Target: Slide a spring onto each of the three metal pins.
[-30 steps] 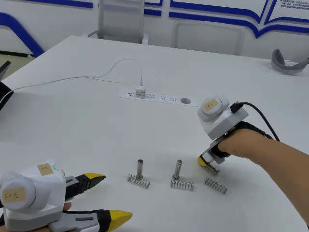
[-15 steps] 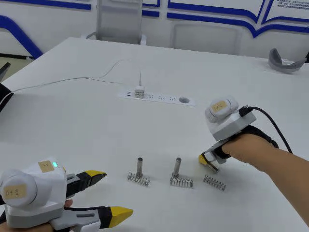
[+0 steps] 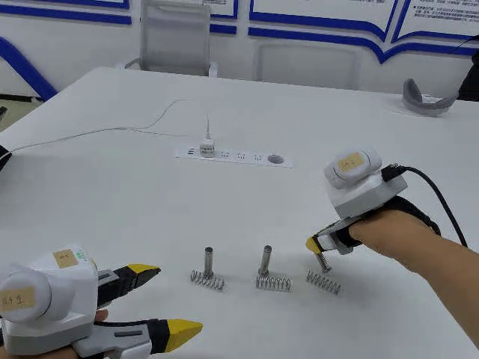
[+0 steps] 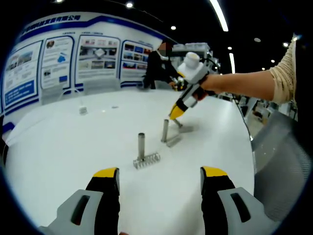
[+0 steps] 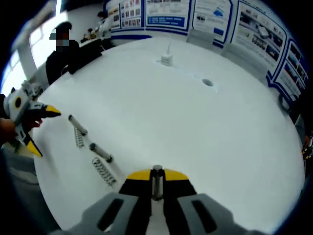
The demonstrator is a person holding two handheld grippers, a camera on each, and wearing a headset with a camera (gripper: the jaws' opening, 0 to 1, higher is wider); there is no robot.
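Springs lie on their sides in a row on the white surface (image 3: 112, 187). The first spring (image 3: 207, 280) rests at the foot of the first pin (image 3: 208, 262). The second spring (image 3: 273, 283) rests at the foot of the second pin (image 3: 265, 259). The third spring (image 3: 323, 282) lies just beside the lower end of the third pin (image 3: 323, 262). The first and second pins stand upright, and no pin carries a spring yet.

Each spring is a small open coil of thin wire. I judge it light, apt to roll or skid on the smooth top, and likely to deform or pop free if squeezed hard across the coils. A gentle pinch near one end looks the safest hold, since it leaves the other end's bore free to meet a pin's top. The pins look like stiff, smooth metal, and a sideways knock could topple the standing ones.

The right tongs (image 3: 316, 247) are clamped on the third pin, which tilts down from their tips. In the right gripper view the third pin (image 5: 156, 183) sits between the yellow ends. I cannot tell whether its lower end touches the surface. The left tongs (image 3: 177, 299) gape wide and hold nothing, low and off to the side of the first spring, pointing along the row.
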